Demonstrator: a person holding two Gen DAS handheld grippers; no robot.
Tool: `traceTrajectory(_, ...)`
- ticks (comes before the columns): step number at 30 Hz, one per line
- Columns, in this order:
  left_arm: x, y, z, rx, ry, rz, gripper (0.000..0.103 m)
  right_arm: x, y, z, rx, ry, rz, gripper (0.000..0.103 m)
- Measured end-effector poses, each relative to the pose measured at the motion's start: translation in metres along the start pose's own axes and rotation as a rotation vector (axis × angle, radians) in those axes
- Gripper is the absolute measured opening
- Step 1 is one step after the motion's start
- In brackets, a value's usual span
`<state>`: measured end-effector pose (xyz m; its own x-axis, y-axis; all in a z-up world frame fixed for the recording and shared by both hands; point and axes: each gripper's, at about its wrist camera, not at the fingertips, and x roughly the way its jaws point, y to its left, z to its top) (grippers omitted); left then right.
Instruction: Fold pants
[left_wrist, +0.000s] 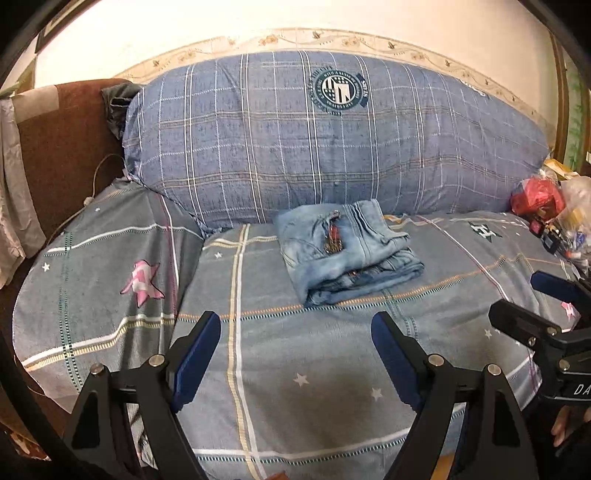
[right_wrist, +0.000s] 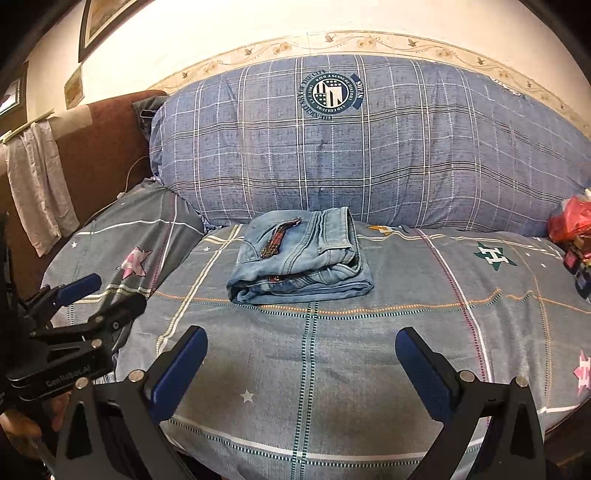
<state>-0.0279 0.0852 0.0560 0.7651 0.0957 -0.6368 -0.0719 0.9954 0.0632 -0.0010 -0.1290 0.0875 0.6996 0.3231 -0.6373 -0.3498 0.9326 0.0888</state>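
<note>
- Denim, light blue: the folded pants (left_wrist: 347, 251) lie mid-seat on the grey checked star-print sofa cover (left_wrist: 295, 350).
- Behind them leans a big blue plaid cushion (left_wrist: 314, 147), under a cream wall.
- Left gripper (left_wrist: 295, 339) and right gripper (right_wrist: 301, 354) both gape wide, holding nothing, near the seat's front edge.

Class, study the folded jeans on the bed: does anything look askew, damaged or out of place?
Little stands out. The folded jeans lie as a compact bundle on the bedspread, slightly uneven at the front edge. Both grippers are open and apart from them.

I see a plaid-covered bed (right_wrist: 332, 369), a blue bolster (right_wrist: 369, 147) at twelve o'clock, a cream wall (right_wrist: 258, 29), and a framed picture (right_wrist: 99, 22) at eleven.
</note>
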Motion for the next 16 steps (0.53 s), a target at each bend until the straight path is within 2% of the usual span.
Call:
traceTrajectory(9, -0.0095, 0.0004, 0.0018, -0.006, -0.033, 0.000, 0.084, -0.0080, 0.0012, 0.0033, -0.007, -0.025, 0.003, 0.103)
traceTrajectory(16, -0.0058, 0.0024, 0.0026, -0.021, -0.035, -0.003, 0.084, -0.0003, 0.0034, 0.0012, -0.015, -0.003, 0.014, 0.103)
